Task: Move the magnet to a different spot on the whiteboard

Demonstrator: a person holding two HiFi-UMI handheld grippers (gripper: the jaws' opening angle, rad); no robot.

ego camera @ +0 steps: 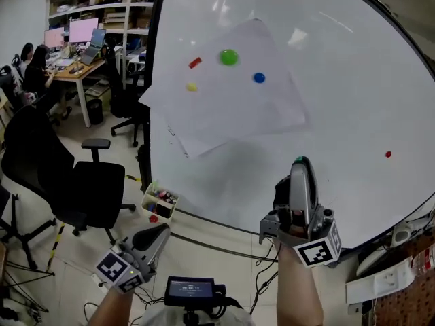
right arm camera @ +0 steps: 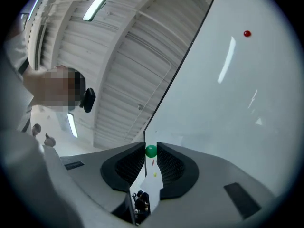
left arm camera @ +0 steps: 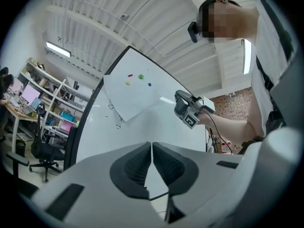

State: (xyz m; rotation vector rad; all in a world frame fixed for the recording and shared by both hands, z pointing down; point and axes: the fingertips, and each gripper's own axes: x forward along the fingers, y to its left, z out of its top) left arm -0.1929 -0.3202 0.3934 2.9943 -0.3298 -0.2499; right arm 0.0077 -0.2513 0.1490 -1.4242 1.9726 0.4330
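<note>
Low at centre-right of the head view, the right gripper (ego camera: 300, 164) is raised in front of the whiteboard (ego camera: 353, 94). A small green magnet (right arm camera: 151, 151) is seen pinched between its jaw tips in the right gripper view. From the head view only a green speck is made out at the tip, so the grip is read from the gripper's own camera, where both pads appear to press on the magnet's sides. The magnet is placed before the bare lower middle of the board.

In the upper centre of the frame, a sheet of paper (ego camera: 231, 107) is pinned up, with a larger green magnet (ego camera: 229, 57), a red magnet (ego camera: 195, 63), a blue magnet (ego camera: 259, 77) and a yellow magnet (ego camera: 192, 87) on it. A small red magnet (ego camera: 388, 154) is seen alone at the right.

At lower left, the left gripper (ego camera: 158, 235) is held well away from the board, its jaws closed together with nothing between them.

The green magnet is judged light, hard and smooth, so a slip is easily invited with a hold this shallow. It is best gripped across its rim, with its flat back left free to face the board. A sudden snap onto the steel is to be expected once it is brought close. Bare board is offered between the paper and the small red magnet.
</note>
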